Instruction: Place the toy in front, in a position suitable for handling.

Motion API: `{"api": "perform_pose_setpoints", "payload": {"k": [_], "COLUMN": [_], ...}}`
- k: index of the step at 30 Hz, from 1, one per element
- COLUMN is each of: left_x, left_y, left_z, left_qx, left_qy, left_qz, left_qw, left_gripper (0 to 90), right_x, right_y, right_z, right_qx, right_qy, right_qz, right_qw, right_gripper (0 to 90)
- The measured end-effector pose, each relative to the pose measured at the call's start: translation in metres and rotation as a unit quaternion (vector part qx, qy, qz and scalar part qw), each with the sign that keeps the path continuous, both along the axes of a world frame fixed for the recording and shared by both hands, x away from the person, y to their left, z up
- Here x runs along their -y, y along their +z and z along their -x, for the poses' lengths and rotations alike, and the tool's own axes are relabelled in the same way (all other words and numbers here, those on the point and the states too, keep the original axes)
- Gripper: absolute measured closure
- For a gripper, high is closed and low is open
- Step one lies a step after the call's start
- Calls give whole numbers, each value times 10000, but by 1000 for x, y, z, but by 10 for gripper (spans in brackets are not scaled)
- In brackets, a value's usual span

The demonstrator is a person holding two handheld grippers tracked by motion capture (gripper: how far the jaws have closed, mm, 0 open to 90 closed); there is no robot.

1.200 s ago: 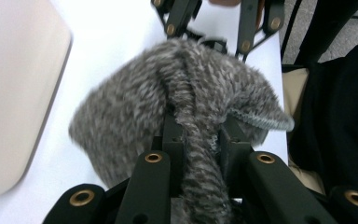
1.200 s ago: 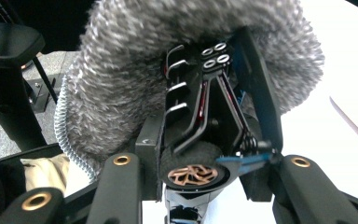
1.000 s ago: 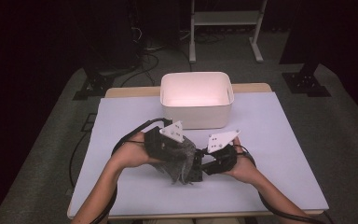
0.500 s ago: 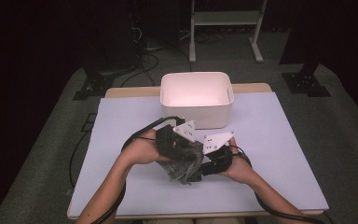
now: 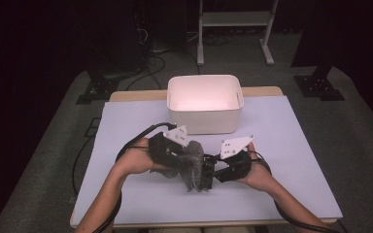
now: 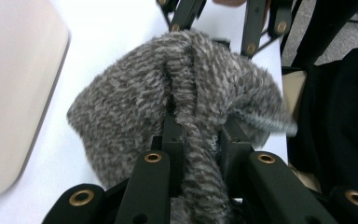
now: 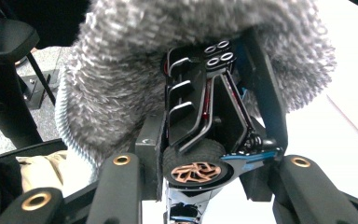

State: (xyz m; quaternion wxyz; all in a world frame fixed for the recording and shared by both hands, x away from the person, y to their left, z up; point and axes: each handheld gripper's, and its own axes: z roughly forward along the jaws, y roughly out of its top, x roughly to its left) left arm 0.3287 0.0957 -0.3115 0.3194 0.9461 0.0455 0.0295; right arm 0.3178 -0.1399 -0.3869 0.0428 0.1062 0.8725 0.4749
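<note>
While the white bin [image 5: 205,103] at the far middle of the table [image 5: 291,160] appears empty from above, both things in hand hover over the near centre of the white table surface, so the work looks mid-way: the picking up is done, and what seems left, as a guess, is pulling the cloth off or around the toy and perhaps setting things into the bin. On the left, the person's left forearm comes in from the bottom edge and angles inward, its hand wrapped round the left gripper [image 5: 187,160], which points toward the right. That gripper's jaws are clenched on a fold of a fuzzy grey cloth [image 6: 186,107], which bunches up over and beyond them. At the centre, the cloth [image 5: 192,162] drapes between the two grippers. To the right, the right gripper [image 5: 211,172] points leftward to meet it, its hand and forearm mirroring the other side. Its jaws grasp a black toy car [image 7: 209,135] by its sides, a bronze-spoked wheel facing the camera, with the grey cloth hanging over the car's far end.
</note>
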Motion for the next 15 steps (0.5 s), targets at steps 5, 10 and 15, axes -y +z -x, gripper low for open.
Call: {"api": "perform_pose_setpoints", "payload": {"k": [5, 10, 15], "left_x": [-12, -6, 8], "left_y": [-6, 1, 9], "left_z": [-4, 1, 6], "left_qx": [-54, 73, 148], "left_qy": [202, 27, -184], "left_qz": [-9, 109, 153], "left_qw": [9998, 9999, 9996], "left_gripper": [761, 762, 762], "right_x": [2, -3, -8], "right_y": [-1, 0, 0], "right_z": [0, 0, 1], "right_qx": [-8, 26, 91], "right_qy": [-1, 16, 35], "right_qz": [-25, -16, -6], "right_qw": [10000, 10000, 10000], "right_gripper": [568, 568, 568]}}
